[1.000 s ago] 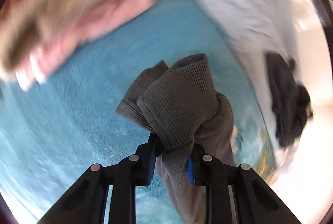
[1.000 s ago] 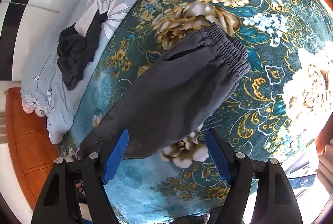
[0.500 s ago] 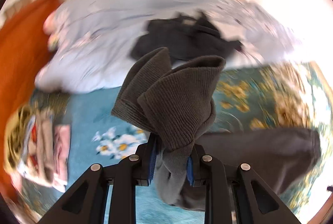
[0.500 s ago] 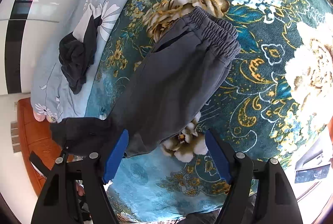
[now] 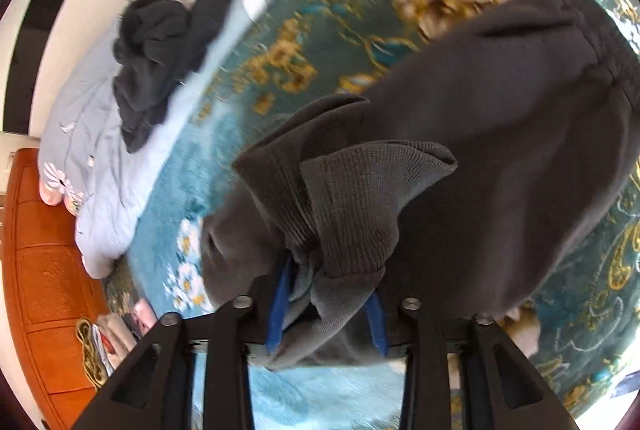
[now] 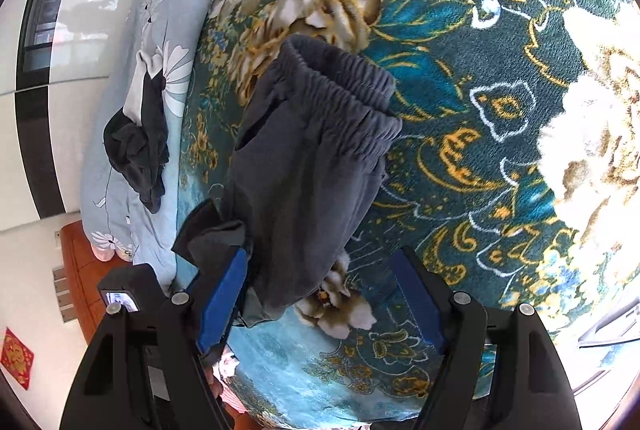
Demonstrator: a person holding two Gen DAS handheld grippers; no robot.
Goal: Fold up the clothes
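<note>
Left gripper (image 5: 326, 304) clamps grey trousers (image 6: 304, 166); no legible writing.

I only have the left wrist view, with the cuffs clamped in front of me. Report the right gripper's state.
Observer: The right gripper is open, jaws wide apart, with nothing between them.
Operator: Tell me where it sits relative to the trousers.
Observer: It is over the lower end of the grey trousers, with one finger beside each edge of the fabric. I cannot tell whether it touches them.
Operator: Check the waistband end for me.
Observer: The elastic waistband lies gathered and unfolded on the floral blanket, at the far end from that gripper.
</note>
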